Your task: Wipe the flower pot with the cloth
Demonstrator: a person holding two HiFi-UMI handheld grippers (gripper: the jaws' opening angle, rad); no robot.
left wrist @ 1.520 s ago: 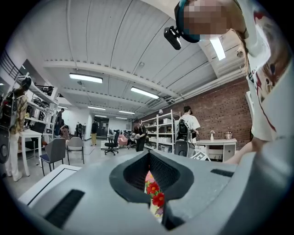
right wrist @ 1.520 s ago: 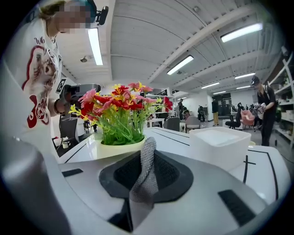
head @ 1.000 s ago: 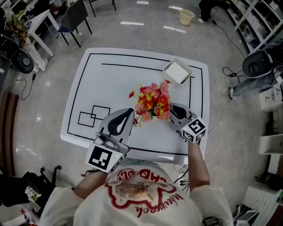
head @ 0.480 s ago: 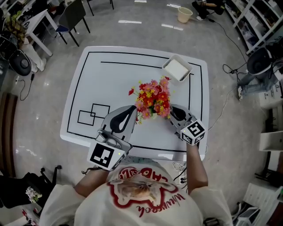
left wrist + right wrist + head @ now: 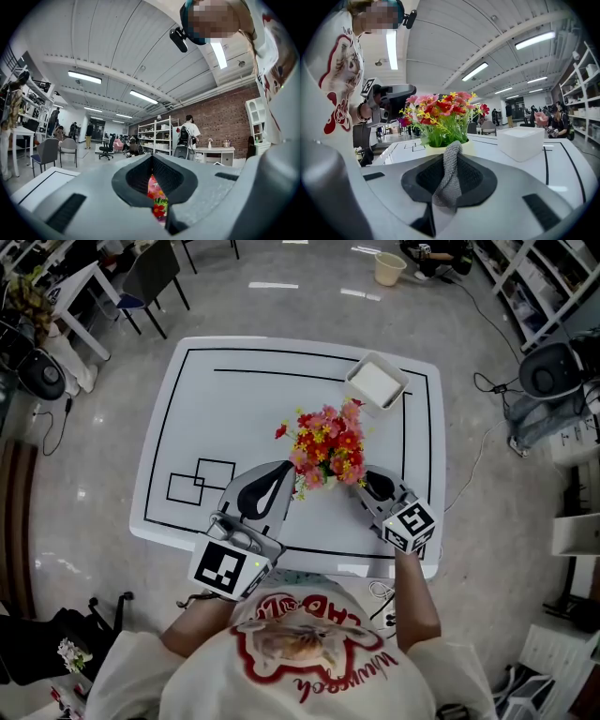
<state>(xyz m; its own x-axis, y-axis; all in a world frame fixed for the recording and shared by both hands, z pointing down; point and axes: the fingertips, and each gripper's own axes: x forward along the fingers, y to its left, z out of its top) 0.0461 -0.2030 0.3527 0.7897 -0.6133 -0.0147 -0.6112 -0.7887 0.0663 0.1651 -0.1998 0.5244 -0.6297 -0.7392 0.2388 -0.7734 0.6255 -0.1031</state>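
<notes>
White table point(image 5: 234, 409), pale flower pot point(image 5: 429, 150), red-pink blooms point(image 5: 326, 444), grey knit cloth point(image 5: 450, 173)

The right tongs point(image 5: 449, 154) pinch a grey knitted cloth point(image 5: 447, 180) just before a pale yellow pot point(image 5: 468, 146) of red, pink and yellow flowers point(image 5: 440, 110), near a white rectangular box point(image 5: 520, 141) on the white black-lined surface point(image 5: 567, 168).

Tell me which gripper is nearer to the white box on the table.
Right. In the head view the right gripper lies directly below the white box, on the same side of the flowers; the left gripper lies beyond the flowers, farther off to the left.
</notes>
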